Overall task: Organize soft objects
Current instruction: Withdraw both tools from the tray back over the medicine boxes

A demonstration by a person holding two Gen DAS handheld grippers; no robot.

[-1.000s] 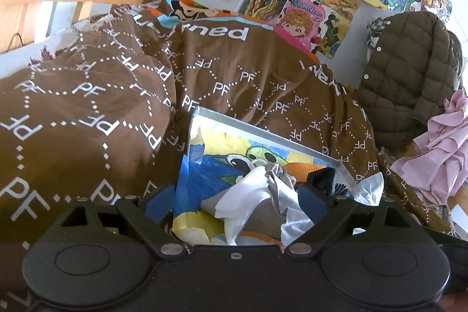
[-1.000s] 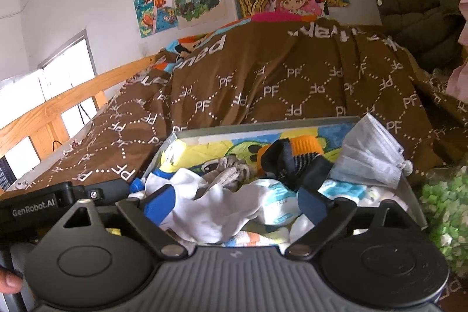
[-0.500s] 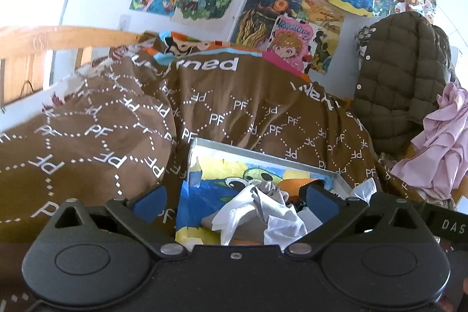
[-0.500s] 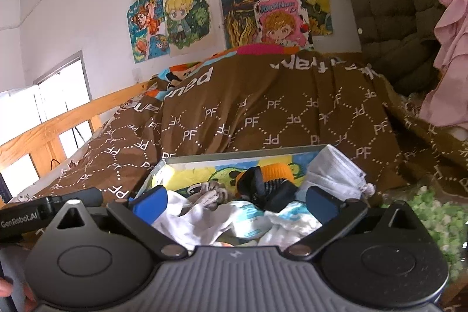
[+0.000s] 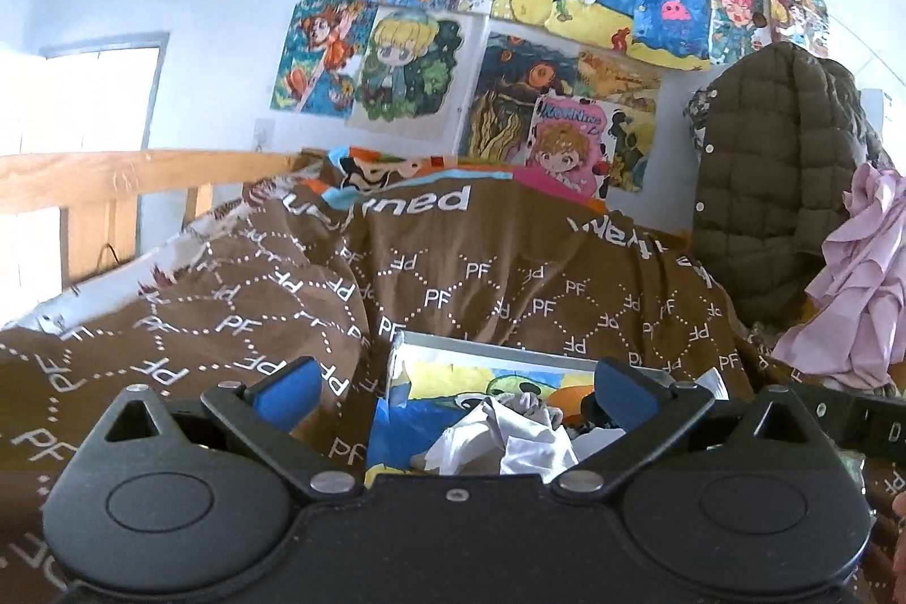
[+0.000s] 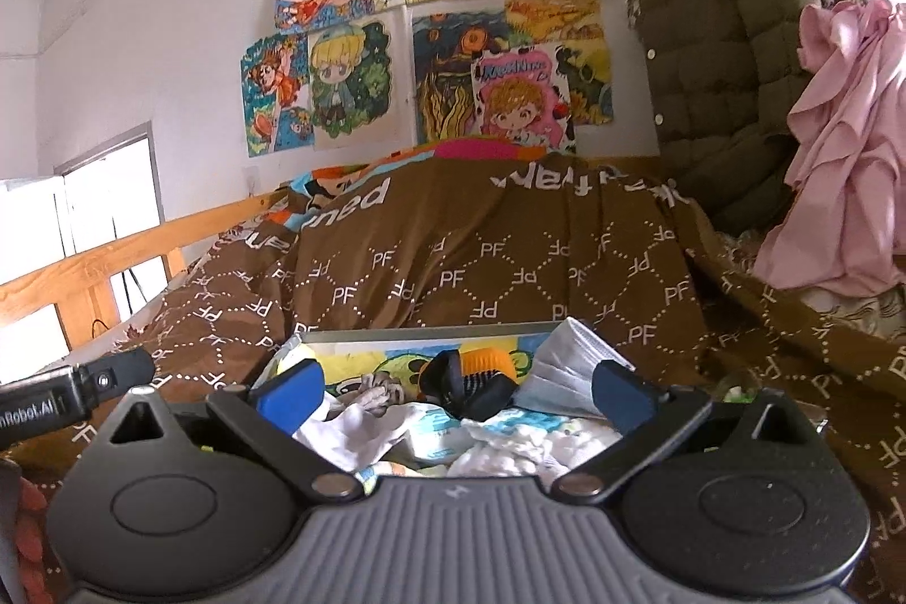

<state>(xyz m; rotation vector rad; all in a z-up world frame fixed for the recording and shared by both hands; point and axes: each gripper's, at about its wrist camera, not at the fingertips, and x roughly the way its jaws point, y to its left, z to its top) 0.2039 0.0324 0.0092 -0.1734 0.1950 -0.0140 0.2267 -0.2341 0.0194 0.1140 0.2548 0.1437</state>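
A shallow box with a cartoon-printed inside lies on the brown bed cover. It holds soft things: white cloths, a grey sock, a black and orange glove, a pale face mask. My left gripper is open and empty, held above and in front of the box. My right gripper is open and empty, also raised over the box's near side.
The brown "PF" bed cover is bunched up behind the box. A wooden bed rail runs at the left. An olive quilted jacket and pink cloth hang at the right. Drawings cover the wall.
Both grippers have risen and tilted upward, so the box sits lower in both views and more wall shows. Both stay open and empty.
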